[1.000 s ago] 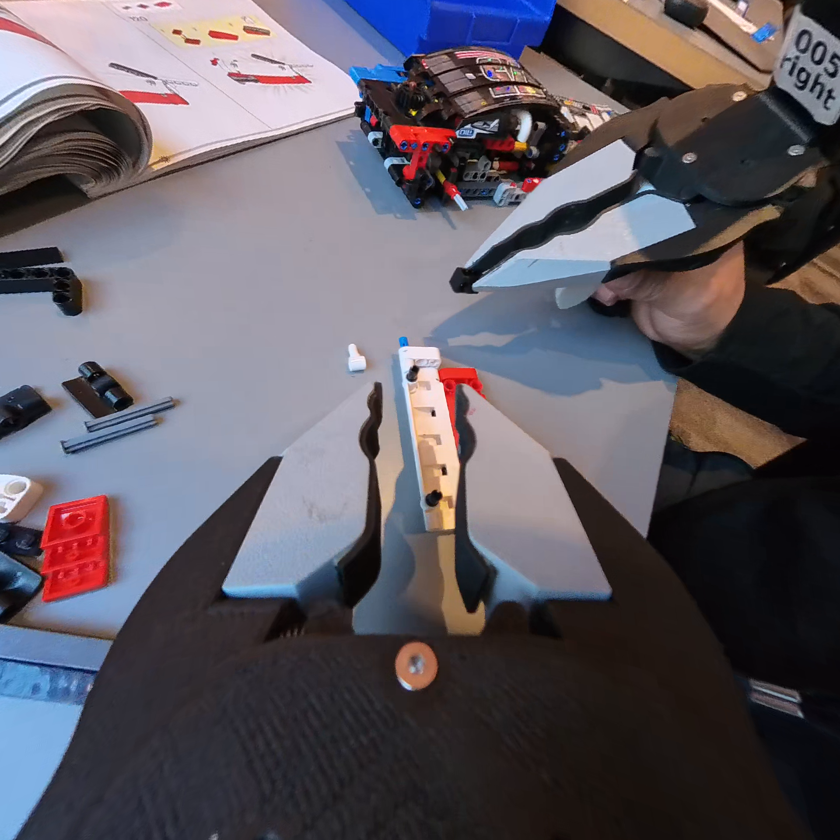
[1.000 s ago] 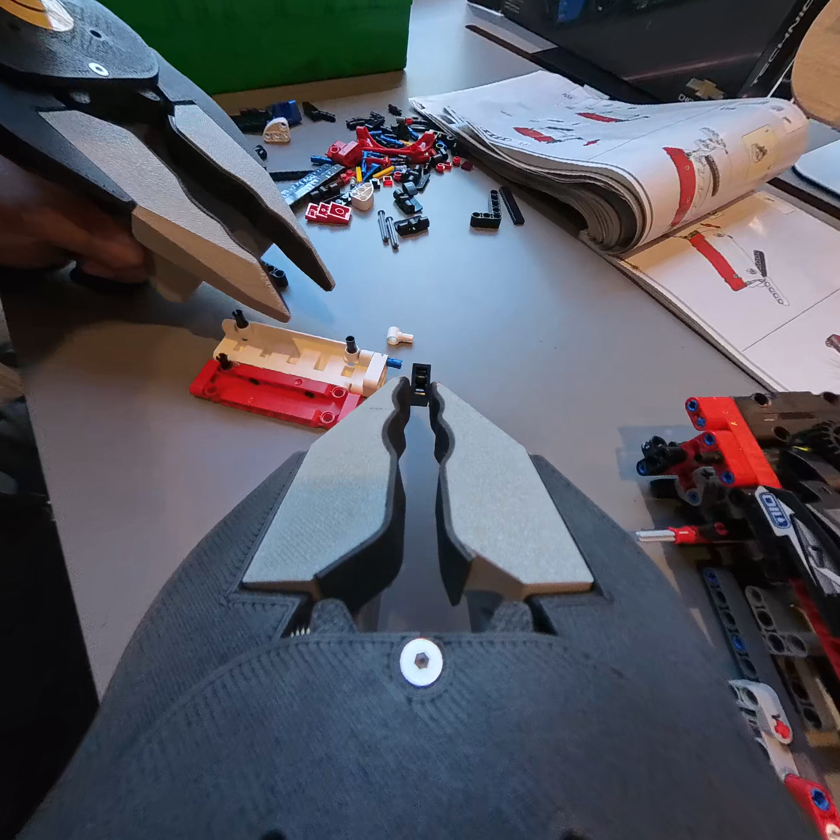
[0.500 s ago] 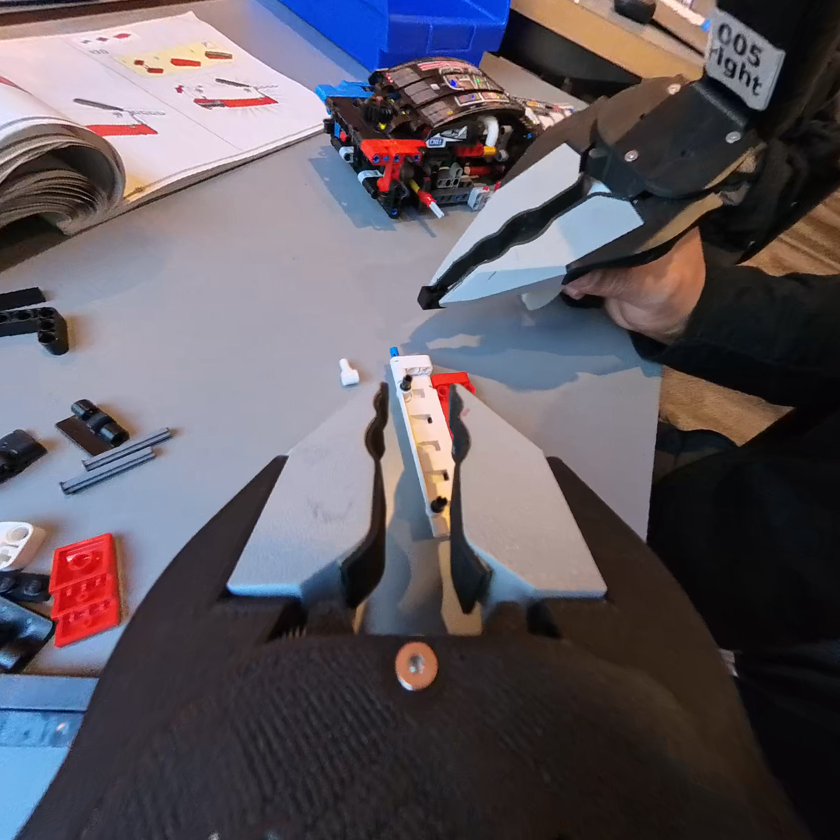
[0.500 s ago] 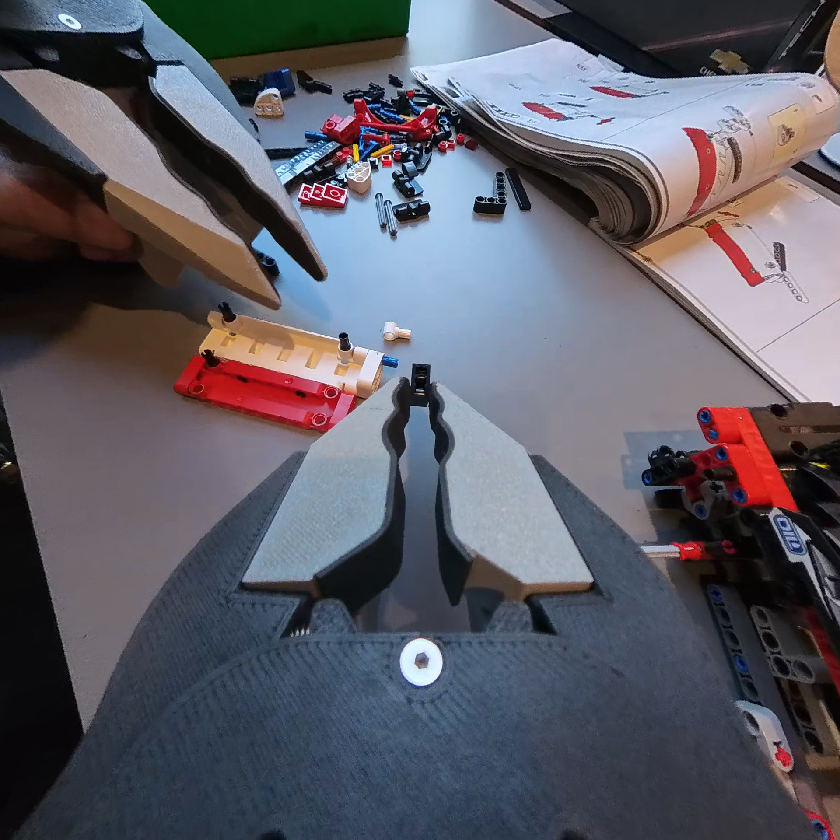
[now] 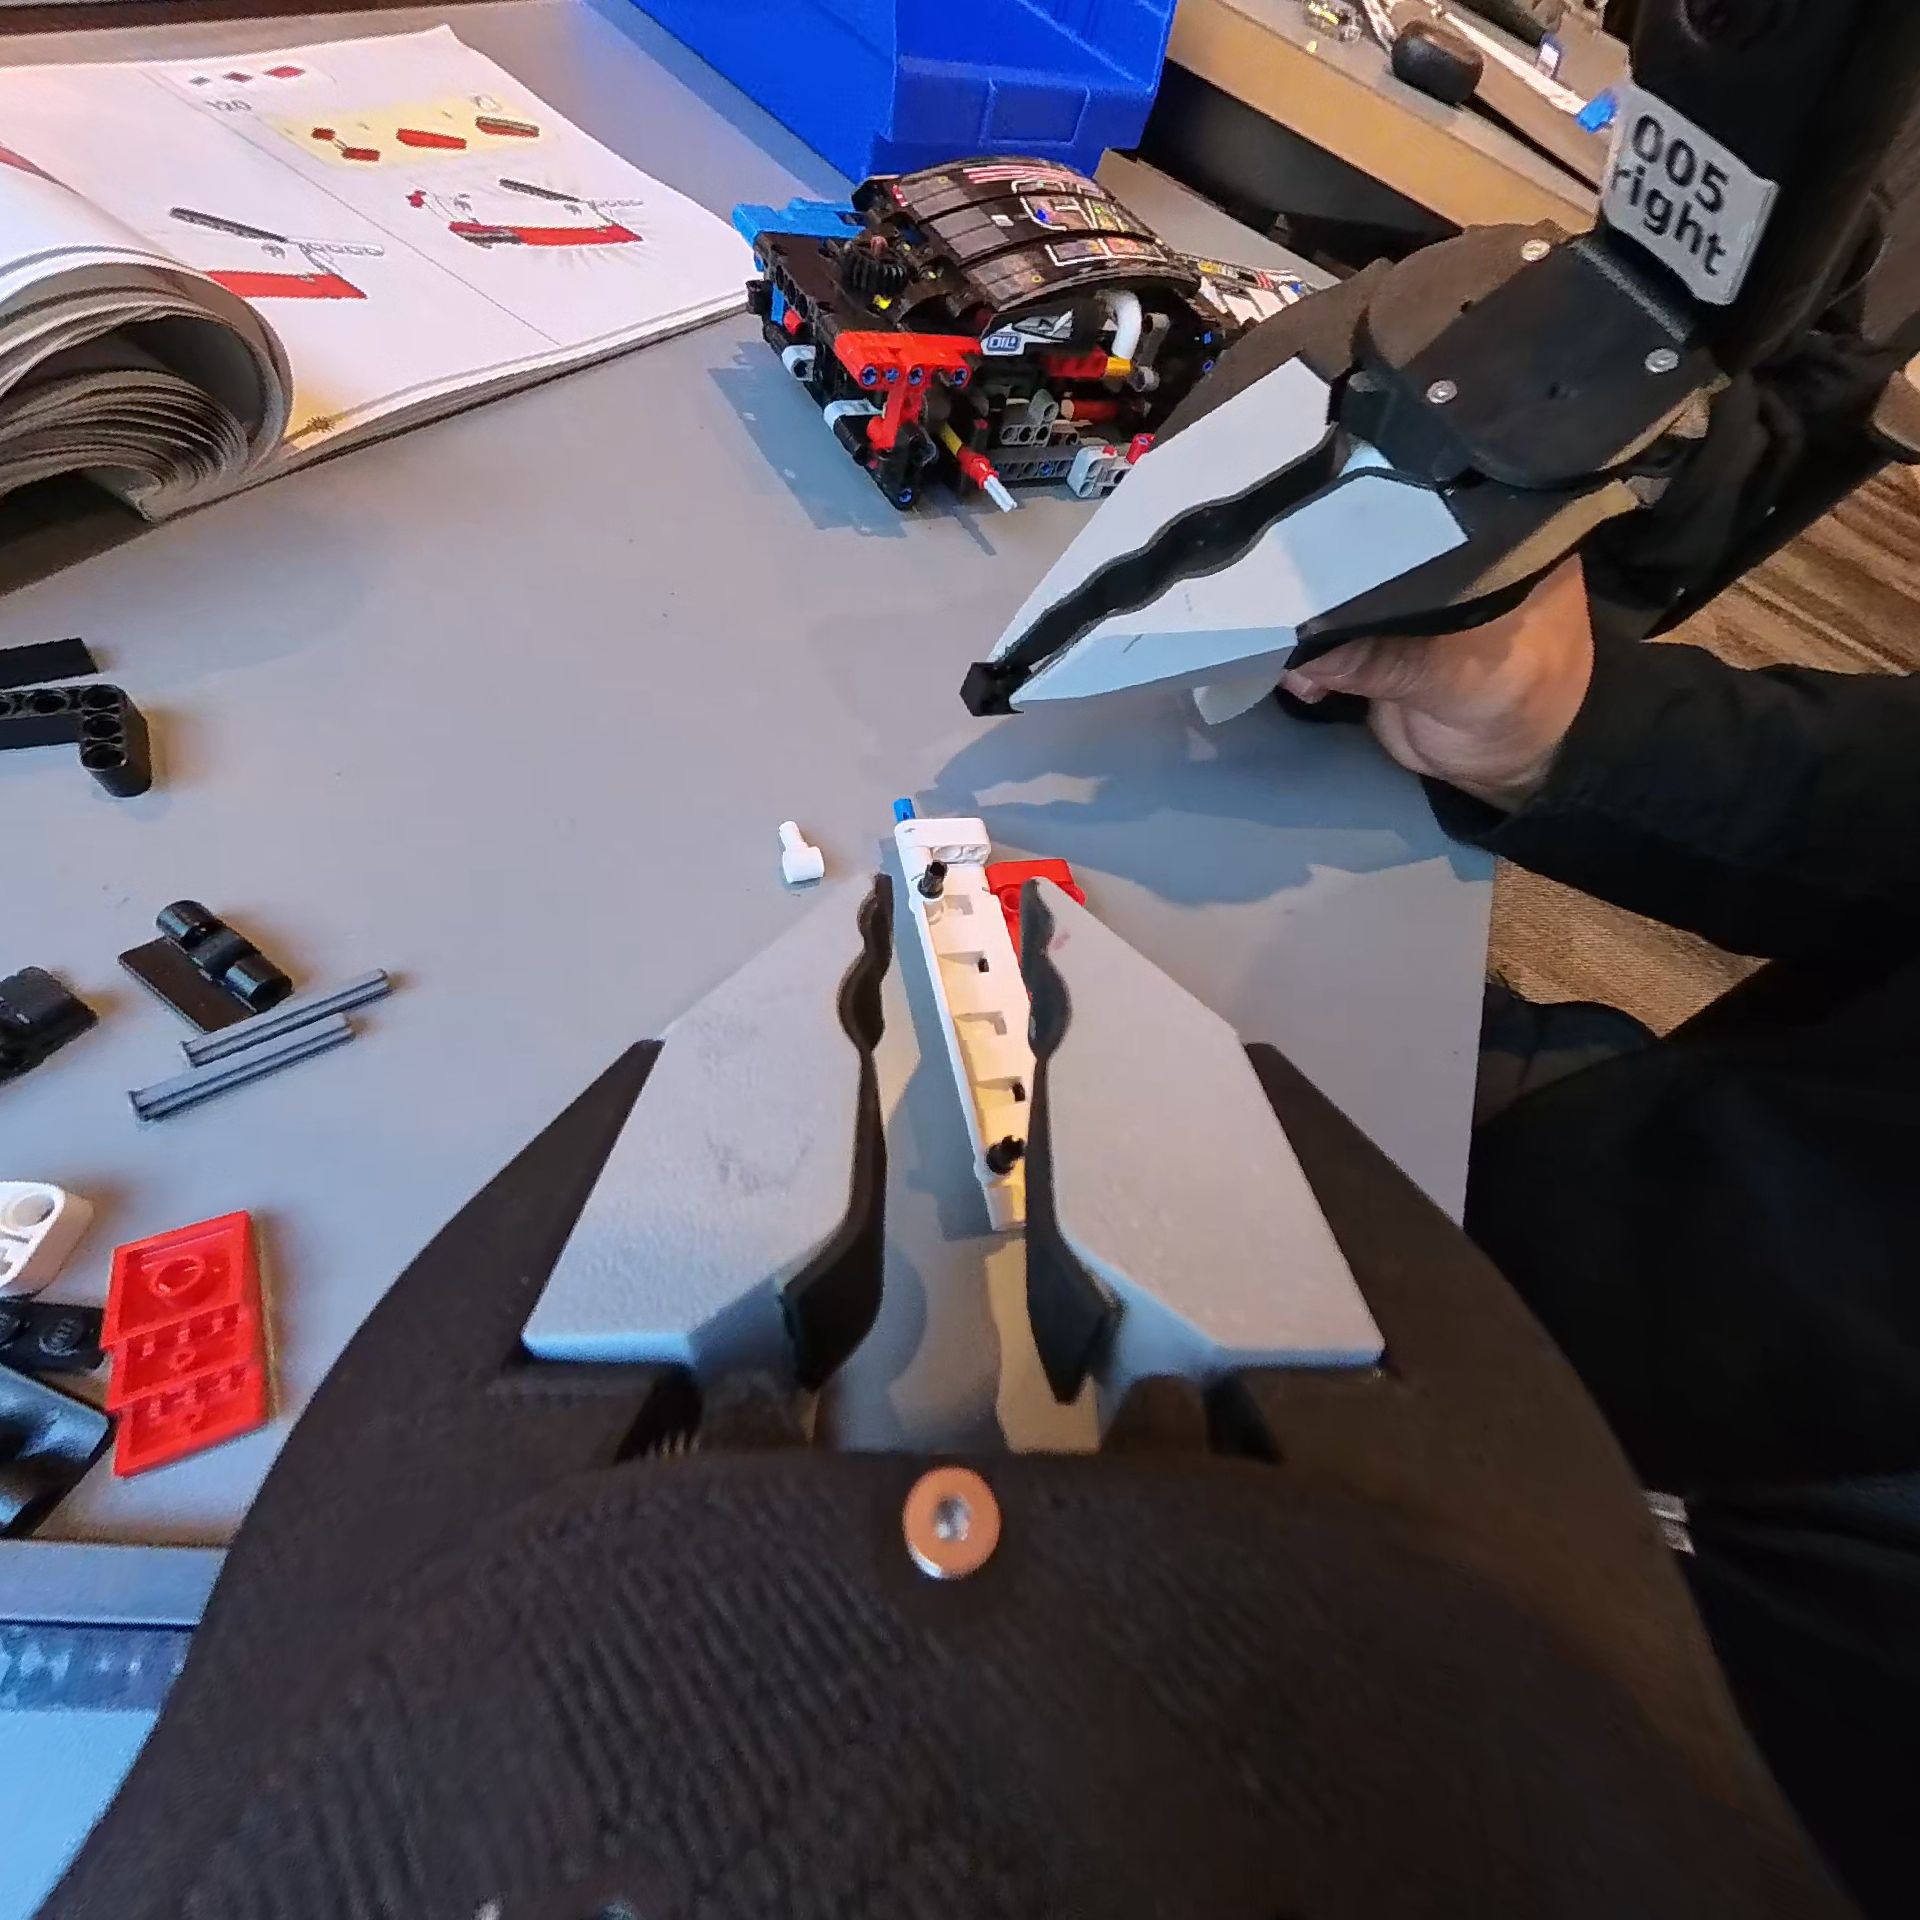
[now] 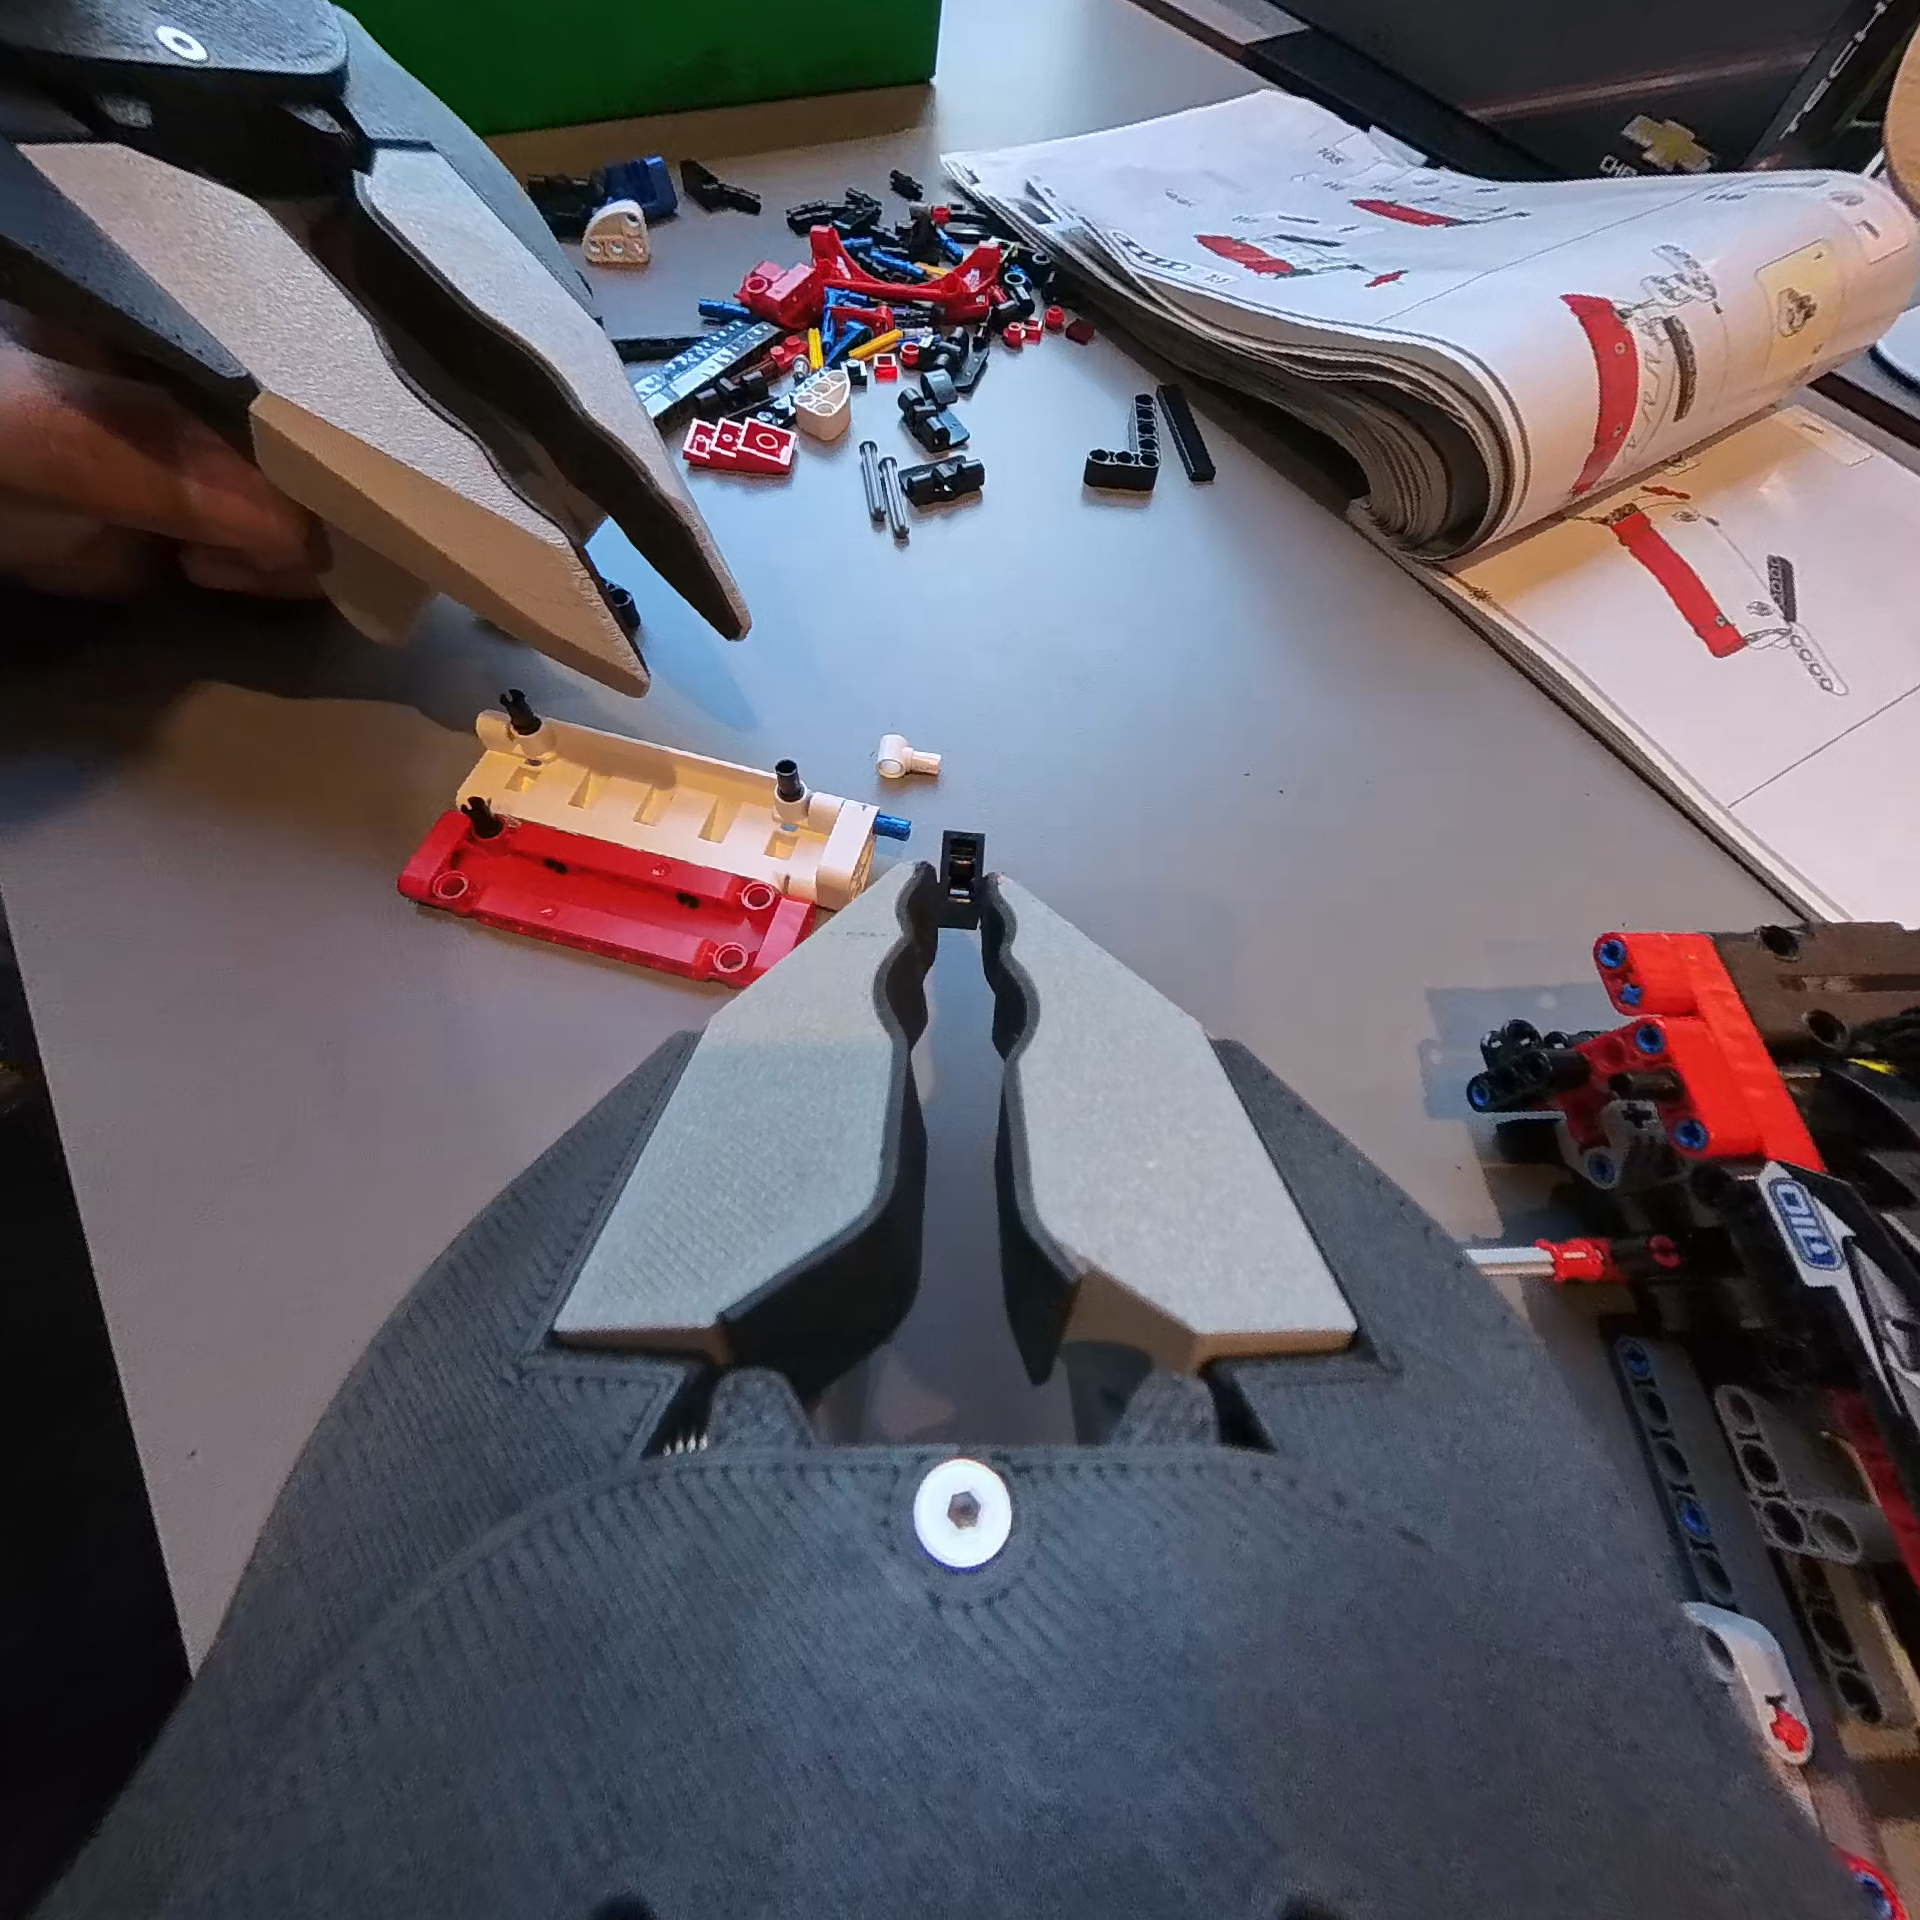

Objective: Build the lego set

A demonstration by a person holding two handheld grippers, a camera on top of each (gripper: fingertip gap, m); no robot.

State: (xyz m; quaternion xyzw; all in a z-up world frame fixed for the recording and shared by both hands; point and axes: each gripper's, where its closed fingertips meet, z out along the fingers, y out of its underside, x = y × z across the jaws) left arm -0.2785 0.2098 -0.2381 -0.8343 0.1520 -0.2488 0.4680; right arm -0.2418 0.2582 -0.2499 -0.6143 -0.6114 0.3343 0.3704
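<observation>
A white panel [image 5: 971, 1029] with black pins lies beside a red panel [image 6: 603, 904] on the grey table. My left gripper [image 5: 951, 904] is open and hovers just above the white panel, its fingers on either side of it; it also shows in the right wrist view [image 6: 686, 655]. My right gripper [image 6: 958, 894] is shut on a small black piece [image 6: 958, 878] and holds it above the table, close to the panels' near end. It also shows in the left wrist view [image 5: 997, 691]. A small white connector [image 6: 906, 758] lies by the panels.
The partly built car [image 5: 997, 332] stands at the back, near the open instruction booklet [image 6: 1455, 343]. A pile of loose pieces [image 6: 862, 312] lies beyond the panels, with a black L-beam [image 5: 94, 727], grey axles [image 5: 260, 1049] and red plates [image 5: 187, 1340]. A blue bin [image 5: 935, 73] and green bin [image 6: 644, 52] stand behind. Spacing between my two grippers at the tips: around 7 centimetres. The small white connector [image 6: 906, 758] is about 5 centimetres from my left fingertips. Seen from the left wrist view [image 5: 801, 845] as well.
My right gripper with the black piece has edged a little towards the panels' end. My left gripper has shifted slightly over the white panel. Neither grip has changed.
</observation>
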